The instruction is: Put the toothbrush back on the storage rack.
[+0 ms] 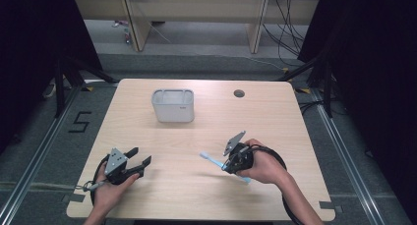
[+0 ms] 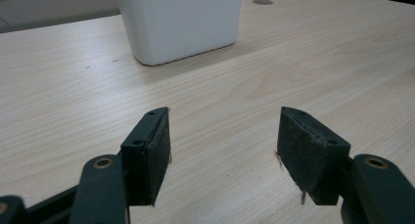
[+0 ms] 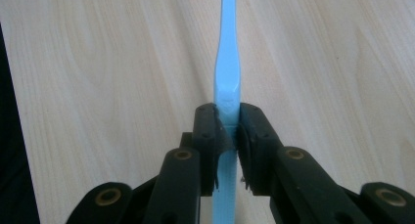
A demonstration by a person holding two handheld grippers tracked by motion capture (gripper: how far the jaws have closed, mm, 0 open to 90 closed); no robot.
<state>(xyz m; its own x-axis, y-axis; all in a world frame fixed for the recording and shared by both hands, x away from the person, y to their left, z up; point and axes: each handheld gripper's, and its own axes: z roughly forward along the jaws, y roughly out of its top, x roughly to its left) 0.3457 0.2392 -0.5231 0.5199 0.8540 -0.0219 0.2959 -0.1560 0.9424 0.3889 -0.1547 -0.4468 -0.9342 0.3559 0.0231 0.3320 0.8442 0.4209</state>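
**Toothbrush picked up, trip to the cup still ahead**

The pickup looks done. The right gripper (image 1: 229,162) has its jaws clamped tight on a light blue toothbrush (image 1: 212,160), and in the right gripper view the pads (image 3: 205,131) press on both flat sides of the handle (image 3: 226,62). The grip sits partway along the handle: the longer part runs straight ahead of the jaws, and a shorter part passes back between them toward the hand. In the high view the brush head (image 1: 203,155) sticks out beyond the jaws, toward the person's left, while the tail end shows below the right hand (image 1: 263,167). Whether the toothbrush is lifted clear of the table (image 1: 275,117) or just skimming it cannot be told.

What appears to be left is carrying it to the white cup (image 1: 172,105) and putting it in. The cup stands well apart from the right gripper, ahead of it and off to its left, upright with an open top, and it seems to have nothing in it.

The left gripper (image 1: 139,161) has its jaws wide apart with nothing between them; bare table shows through the gap in the left gripper view (image 2: 225,150). The cup (image 2: 181,23) stands ahead of it, slightly to its left.
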